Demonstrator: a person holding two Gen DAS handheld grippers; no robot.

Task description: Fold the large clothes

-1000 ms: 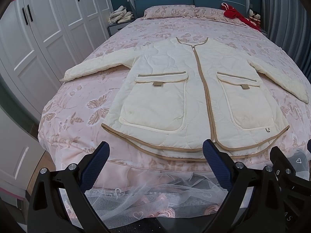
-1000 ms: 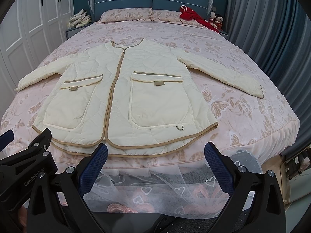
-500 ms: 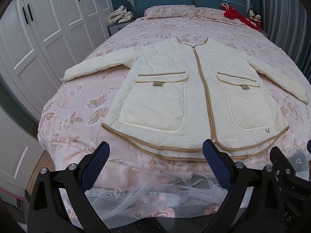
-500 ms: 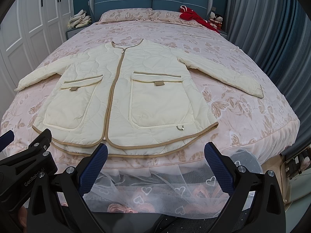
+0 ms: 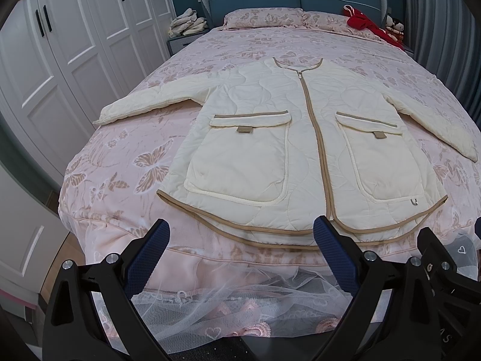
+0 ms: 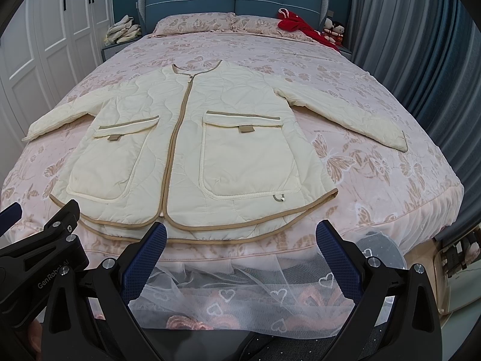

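A cream quilted jacket [image 5: 270,138] [image 6: 210,138] with tan trim lies flat and zipped on the pink bed, both sleeves spread out sideways, hem toward me. My left gripper [image 5: 242,242] hovers open just short of the hem, over the bed's foot edge. My right gripper [image 6: 240,243] is open too, beside it, below the hem's right half. Nothing sits between either pair of blue-padded fingers. Each gripper's black frame shows at the other view's side edge.
The bed [image 5: 126,162] has a butterfly-print cover and a lace skirt at its foot. White wardrobe doors [image 5: 60,60] stand at left, grey curtains [image 6: 421,60] at right. A red garment [image 6: 300,28] and pillows lie by the headboard; folded clothes [image 5: 188,22] rest on a nightstand.
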